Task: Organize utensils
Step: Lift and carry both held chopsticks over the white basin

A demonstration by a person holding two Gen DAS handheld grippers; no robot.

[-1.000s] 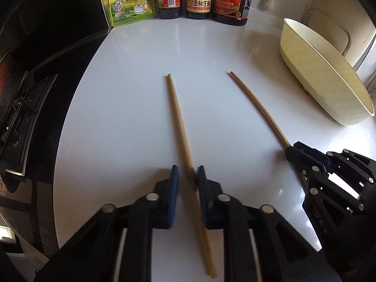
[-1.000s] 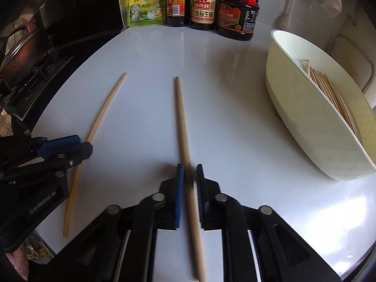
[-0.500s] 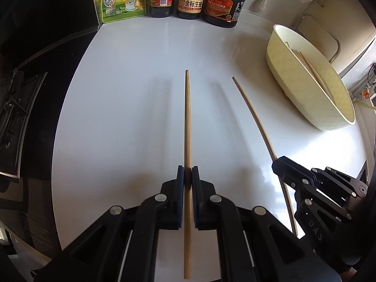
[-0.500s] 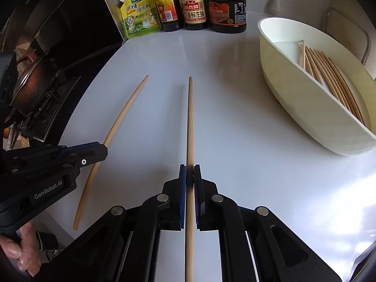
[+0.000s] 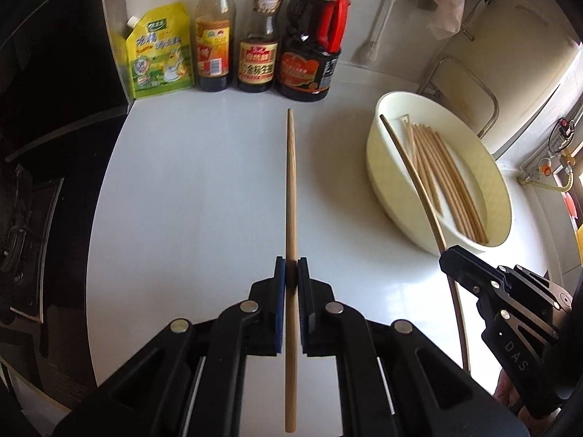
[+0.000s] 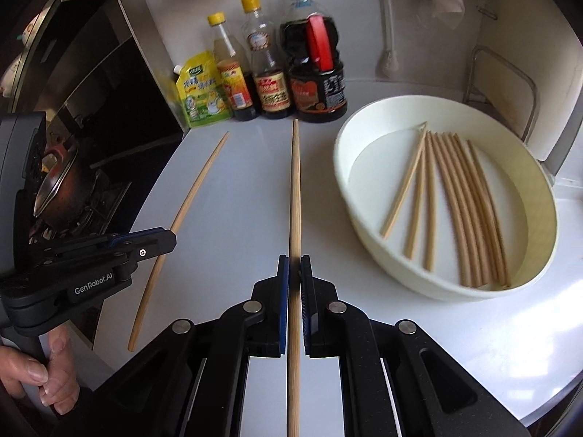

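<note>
Each gripper holds one wooden chopstick above the white counter. My left gripper (image 5: 290,266) is shut on a chopstick (image 5: 291,189) that points away toward the sauce bottles. My right gripper (image 6: 294,264) is shut on a second chopstick (image 6: 295,196), also pointing toward the bottles. From the left wrist view the right gripper (image 5: 446,255) shows at the right, its chopstick (image 5: 411,167) crossing in front of the cream oval basin (image 5: 379,167). From the right wrist view the left gripper (image 6: 171,238) shows at the left with its chopstick (image 6: 193,196). Several chopsticks (image 6: 466,211) lie inside the basin (image 6: 342,182).
A yellow-green pouch (image 5: 158,52) and three sauce bottles (image 5: 260,36) stand along the back wall. A black stove with a pan (image 6: 58,185) borders the counter on the left. A metal rack (image 6: 510,83) stands behind the basin. A hand (image 6: 40,375) grips the left gripper's handle.
Both grippers closed on the chopsticks that lay on the counter and lifted them. The views now look down from higher, showing the basin's inside.
</note>
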